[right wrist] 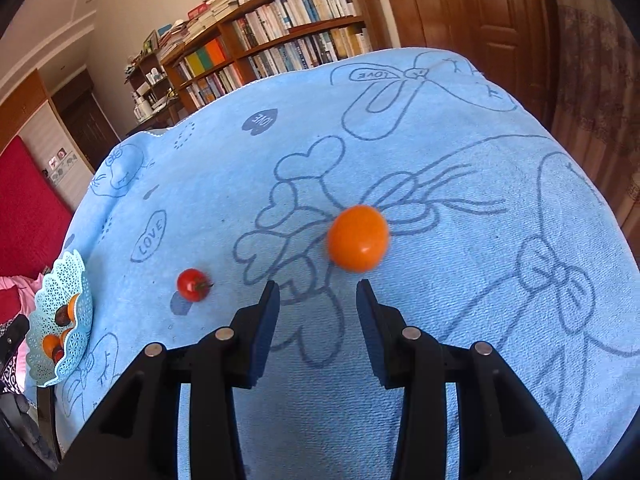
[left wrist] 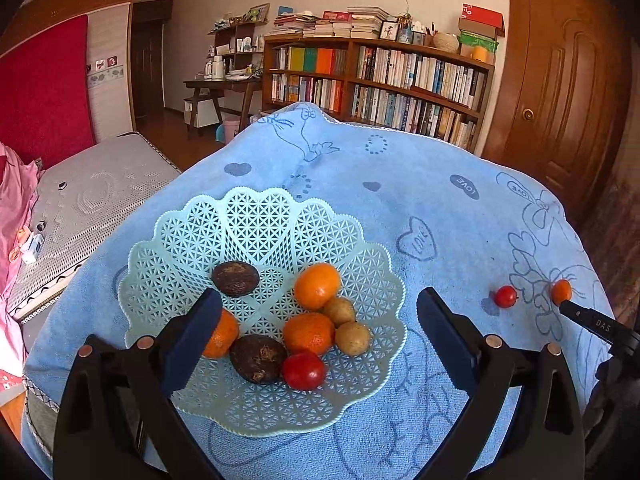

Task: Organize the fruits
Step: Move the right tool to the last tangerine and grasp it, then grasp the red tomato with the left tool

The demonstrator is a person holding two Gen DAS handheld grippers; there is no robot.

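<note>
The jaws of the right gripper (right wrist: 317, 286) are held apart with nothing between them, just short of the orange fruit (right wrist: 358, 238), which lies on the blue towel (right wrist: 460, 160) a little right of the jaws' centre line. The jaws of the left gripper (left wrist: 319, 308) are spread wide and empty over the pale green basket (left wrist: 256, 216), where three orange fruits, two dark ones, two small brownish ones and a red one are already gathered.

The step in hand is judged to be the pickup of the loose orange fruit. It would be done well if the right gripper were shifted slightly right so the fruit is centred, then lowered until the pads flank its widest part, and closed gently (a round, smooth skin is likely to roll or squirt out under an off-centre squeeze).

A small red tomato (right wrist: 193, 284) is left on the towel between that fruit and the basket, well apart from both.
</note>
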